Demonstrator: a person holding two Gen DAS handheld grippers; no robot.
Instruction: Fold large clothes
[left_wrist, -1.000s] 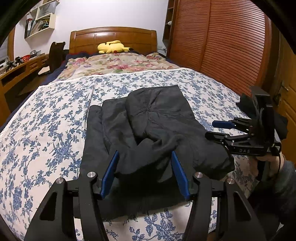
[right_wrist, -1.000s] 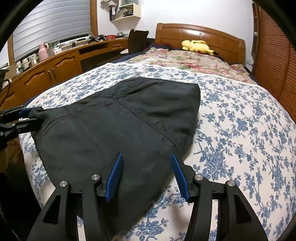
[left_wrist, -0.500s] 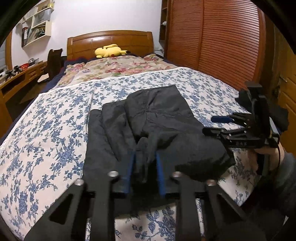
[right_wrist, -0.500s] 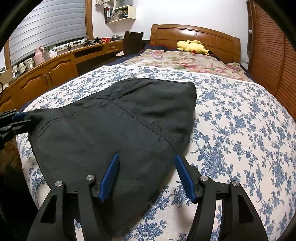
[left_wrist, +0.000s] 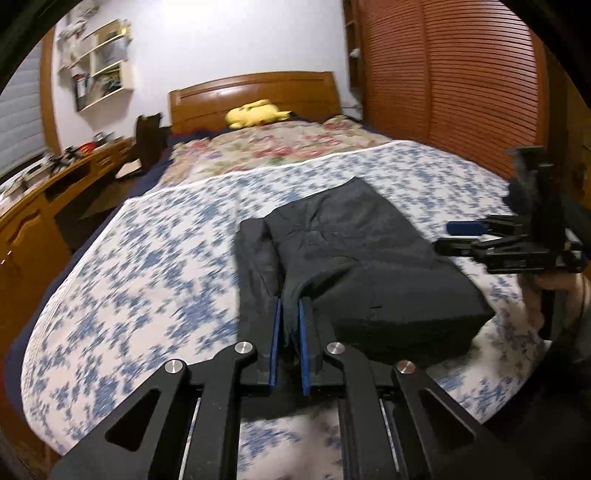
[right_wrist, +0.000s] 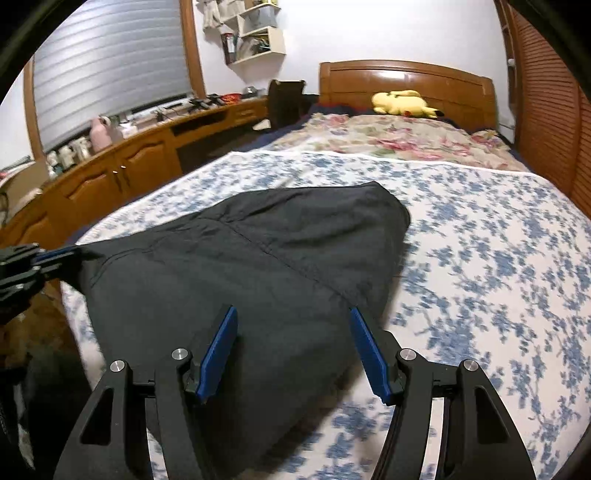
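Observation:
A dark grey garment (left_wrist: 369, 251) lies partly folded on the near end of the bed, its layers stacked toward the right. My left gripper (left_wrist: 291, 302) has its jaws closing, with the blue pads pressed on a raised fold of the garment's near left edge. From the right wrist view the garment (right_wrist: 258, 258) spreads wide, and the left gripper (right_wrist: 55, 258) pinches its left corner. My right gripper (right_wrist: 292, 309) is open, its pads astride the garment's near edge without pressing it. The right gripper (left_wrist: 445, 236) also shows beside the garment's right side, held by a hand.
The bed (left_wrist: 147, 288) has a blue-flowered sheet, with a floral quilt (right_wrist: 388, 136) and a yellow plush toy (right_wrist: 400, 103) near the wooden headboard. A wooden desk with cabinets (right_wrist: 122, 177) runs along the left. A slatted wardrobe (left_wrist: 461, 81) stands on the right.
My left jaws have closed from wide open onto a fold of the garment and lifted it slightly. The right gripper has stayed in place, its jaws a little wider.

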